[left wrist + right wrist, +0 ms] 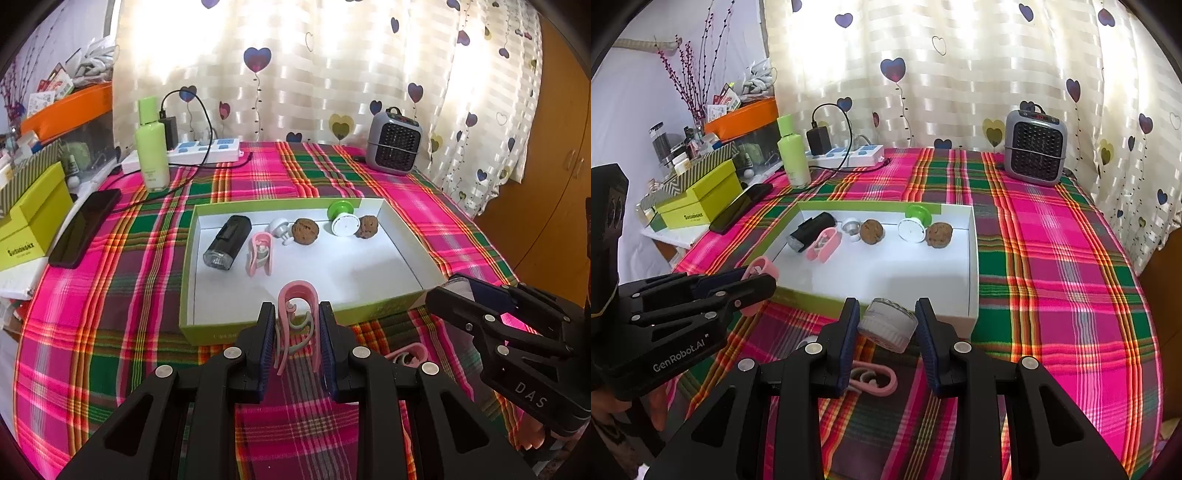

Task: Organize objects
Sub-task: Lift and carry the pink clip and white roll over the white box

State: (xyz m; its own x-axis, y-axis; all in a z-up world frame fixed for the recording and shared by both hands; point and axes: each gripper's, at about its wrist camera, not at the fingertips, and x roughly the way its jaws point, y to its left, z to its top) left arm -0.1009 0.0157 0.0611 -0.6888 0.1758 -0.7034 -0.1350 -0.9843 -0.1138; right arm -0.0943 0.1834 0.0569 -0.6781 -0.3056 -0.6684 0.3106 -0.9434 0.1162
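Note:
My left gripper (297,328) is shut on a pink clip (297,314), held upright just before the near wall of the green-edged white box (332,317). My right gripper (886,328) is shut on a small ribbed white jar (888,325), lifted and tilted at the box's near wall (973,295). Inside the box lie a black light (227,242), another pink clip (260,253), two brown walnuts (304,230), a white knob (279,227) and a green-and-white suction cup (341,218). A third pink clip (873,380) lies on the cloth under the right gripper.
The plaid cloth (1052,258) covers the table. A green bottle (151,147), a power strip (207,149) with charger, a black phone (86,227) and a yellow-green box (33,218) stand at the left. A grey heater (395,142) sits at the back right before the heart curtain.

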